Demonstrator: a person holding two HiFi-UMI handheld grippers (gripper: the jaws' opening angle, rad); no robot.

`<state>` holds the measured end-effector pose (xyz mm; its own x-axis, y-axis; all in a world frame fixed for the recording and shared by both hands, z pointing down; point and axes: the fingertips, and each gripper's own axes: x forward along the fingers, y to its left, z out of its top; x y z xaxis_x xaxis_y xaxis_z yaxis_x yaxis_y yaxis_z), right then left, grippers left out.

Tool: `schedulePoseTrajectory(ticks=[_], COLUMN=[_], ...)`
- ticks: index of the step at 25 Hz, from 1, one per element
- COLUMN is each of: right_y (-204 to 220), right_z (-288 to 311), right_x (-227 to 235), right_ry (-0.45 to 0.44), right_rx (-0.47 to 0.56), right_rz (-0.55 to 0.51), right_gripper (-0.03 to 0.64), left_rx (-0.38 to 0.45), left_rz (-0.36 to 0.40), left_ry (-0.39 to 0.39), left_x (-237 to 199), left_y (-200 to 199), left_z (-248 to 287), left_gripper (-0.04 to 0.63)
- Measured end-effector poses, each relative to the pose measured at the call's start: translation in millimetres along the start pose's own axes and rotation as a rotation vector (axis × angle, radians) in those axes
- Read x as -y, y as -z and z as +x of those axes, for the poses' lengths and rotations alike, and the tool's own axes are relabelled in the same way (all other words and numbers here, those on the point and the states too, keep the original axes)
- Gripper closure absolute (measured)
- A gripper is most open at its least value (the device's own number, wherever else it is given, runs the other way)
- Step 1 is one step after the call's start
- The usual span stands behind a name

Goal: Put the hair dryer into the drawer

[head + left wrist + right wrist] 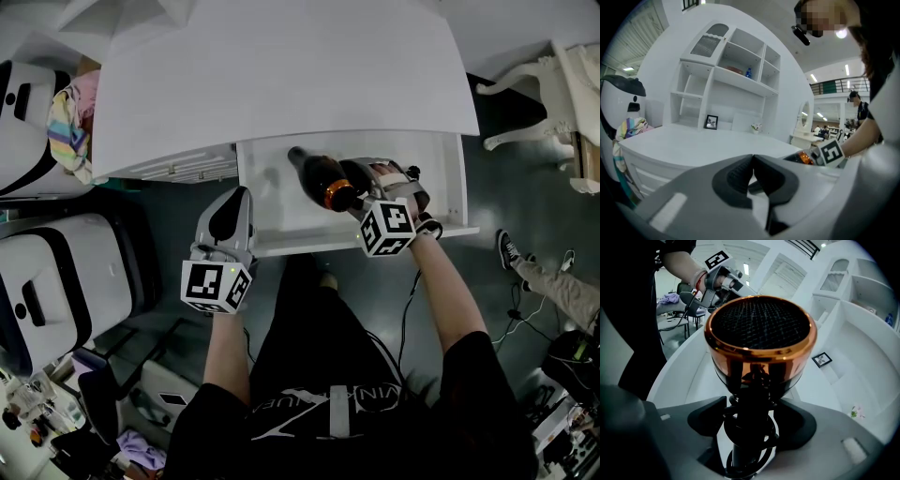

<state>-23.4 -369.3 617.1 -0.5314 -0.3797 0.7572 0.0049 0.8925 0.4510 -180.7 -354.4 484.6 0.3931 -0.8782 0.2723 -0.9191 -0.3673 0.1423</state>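
A black hair dryer (322, 182) with a copper ring hangs over the open white drawer (281, 232) of the dressing table. My right gripper (364, 184) is shut on its handle, and the nozzle points to the far left. In the right gripper view the mesh-covered barrel (759, 333) stands just above the jaws (752, 423), which clamp the handle with its coiled cord. My left gripper (239, 199) is beside the drawer's front left corner. Its jaws meet with nothing between them (752, 161). It sees the copper ring (805, 158) off to the right.
The white table top (281, 75) overhangs the back of the drawer. Two white suitcases (66, 272) and a striped cloth (70, 117) stand at the left. At the right are a white chair (553, 84) and a seated person's leg (548, 279). Shelves (726, 79) rise behind the table.
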Motion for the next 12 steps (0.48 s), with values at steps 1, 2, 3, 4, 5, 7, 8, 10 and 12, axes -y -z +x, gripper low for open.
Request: schedulePoseTrajectory(ticks=[1, 2, 3, 4, 5, 7, 8, 10, 12], right_y=[-1.8, -3.8, -6.0, -8.2, -10.1, -13.1, -14.5, -17.5, -19.9], right_z=[0.2, 0.8, 2.2, 4.4, 7.4, 14.3, 18.0, 25.2, 32.2], right_x=[-2.6, -5.1, -7.3, -9.5, -11.3, -13.8, -14.4, -14.6, -14.3], right_ry=[-0.005, -0.011, -0.017, -0.021, -0.024, -0.027, -0.027, -0.026, -0.022], right_rx=[0.004, 0.008, 0.011, 0.011, 0.009, 0.002, -0.001, -0.001, 0.004], right_rz=[-0.005, -0.012, -0.021, -0.035, -0.053, -0.094, -0.114, -0.147, -0.178], right_gripper=[0.291, 0.291, 0.290, 0.288, 0.287, 0.287, 0.285, 0.287, 0.287], left_rx=[0.001, 0.003, 0.005, 0.007, 0.008, 0.009, 0.008, 0.005, 0.000], left_rz=[0.000, 0.000, 0.000, 0.000, 0.000, -0.001, -0.002, -0.001, 0.001], left_ry=[0.001, 0.001, 0.002, 0.003, 0.005, 0.007, 0.008, 0.008, 0.005], left_x=[0.4, 0.4, 0.3, 0.2, 0.4, 1.2, 1.6, 2.0, 1.6], left_y=[-0.6, -1.0, -1.4, -1.8, -2.1, -2.5, -2.3, -1.1, 1.3], left_z=[0.0, 0.1, 0.0, -0.2, -0.3, -0.3, -0.3, -0.4, -1.6], left_gripper=[0.595, 0.595, 0.595, 0.595, 0.595, 0.595, 0.595, 0.595, 0.595])
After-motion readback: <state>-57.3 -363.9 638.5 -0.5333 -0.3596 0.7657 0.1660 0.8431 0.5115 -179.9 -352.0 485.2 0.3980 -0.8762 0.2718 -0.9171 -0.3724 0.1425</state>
